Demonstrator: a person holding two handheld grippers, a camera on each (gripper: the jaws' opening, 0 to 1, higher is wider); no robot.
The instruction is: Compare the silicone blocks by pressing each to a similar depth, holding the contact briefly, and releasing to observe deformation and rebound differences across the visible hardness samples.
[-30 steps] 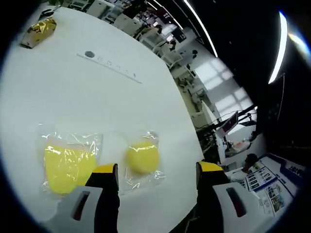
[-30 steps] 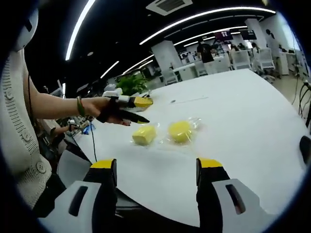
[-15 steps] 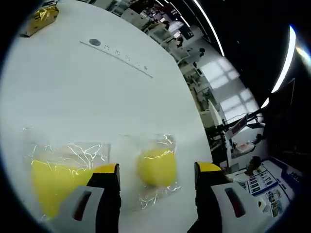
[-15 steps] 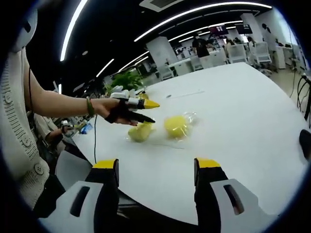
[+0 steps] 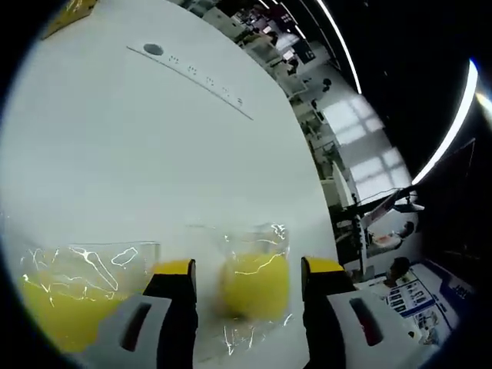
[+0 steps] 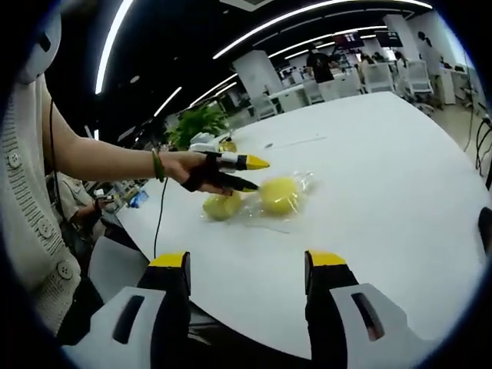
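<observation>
A round yellow silicone block (image 5: 254, 283) in a clear bag lies on the white table (image 5: 154, 154). It sits between the two jaws of my left gripper (image 5: 247, 267), which is open, with a gap on each side. A second, squarer yellow block (image 5: 58, 307) in its own bag lies to the left of it. In the right gripper view a hand holds the left gripper (image 6: 254, 174) just over the squarer block (image 6: 221, 205), beside the round block (image 6: 280, 194). My right gripper (image 6: 247, 260) is open, held back near the table's front edge, with nothing between its jaws.
A long printed strip with a dark dot (image 5: 192, 73) lies across the far part of the table. The table's edge (image 5: 323, 207) drops off to the right, with desks and chairs beyond. A person's arm (image 6: 100, 165) reaches in from the left. A potted plant (image 6: 196, 123) stands behind.
My left gripper has moved down and forward onto the bagged blocks, so the round block now lies between its jaws. The jaws have closed in slightly. The right gripper has barely moved.
</observation>
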